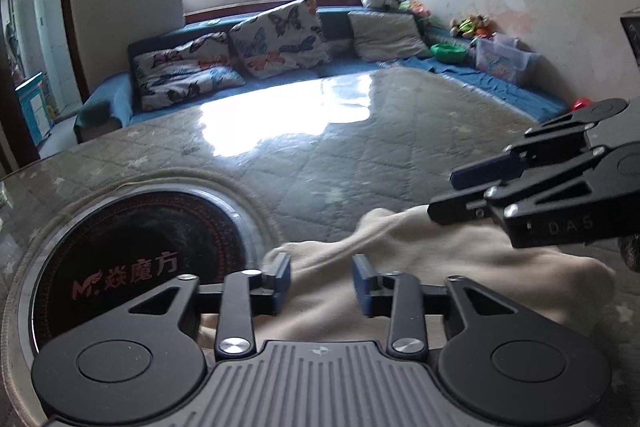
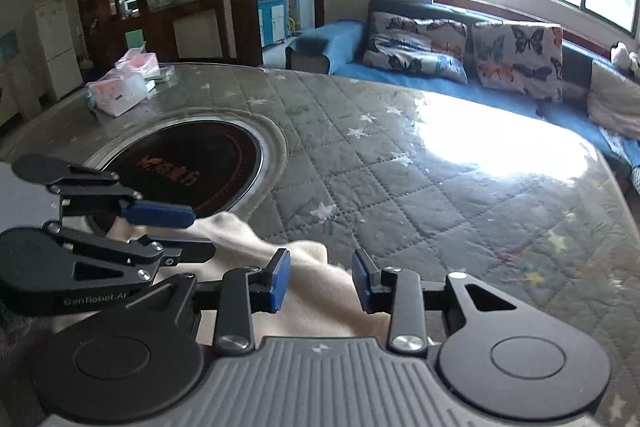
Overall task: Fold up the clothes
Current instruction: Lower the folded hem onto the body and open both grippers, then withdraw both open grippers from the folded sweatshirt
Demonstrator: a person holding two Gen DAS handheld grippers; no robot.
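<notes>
A living room with a blue sofa [image 1: 224, 95] under a bright window, and in front of it a round table [image 1: 400, 147] covered in a glossy, star-printed quilted cloth.

The left gripper [image 1: 322, 279] has its blue pads set moderately apart with nothing between them. Cream fabric lies just below and ahead of them at 12 o'clock. The right gripper [image 2: 320, 277] stands the same way, its pads parted over the same cloth and clamping nothing. Each tool shows in the other's view, side by side and close together.

The cream garment [image 1: 420, 259] lies in a soft, rumpled heap on the near edge of the table, thick and fleecy-looking, with rounded bulges and no crisp edge or flat layer to be seen. What kind of garment it is cannot be told. As it lies, it is not a neat fold, so squaring and layering look to be left.

At 10 o'clock from the left gripper sits a dark circular inset plate [image 1: 132, 251] with red lettering, ringed in pale trim. Beyond it at 10 o'clock in the right view, plastic packets [image 2: 120, 87] rest near the far rim.
</notes>
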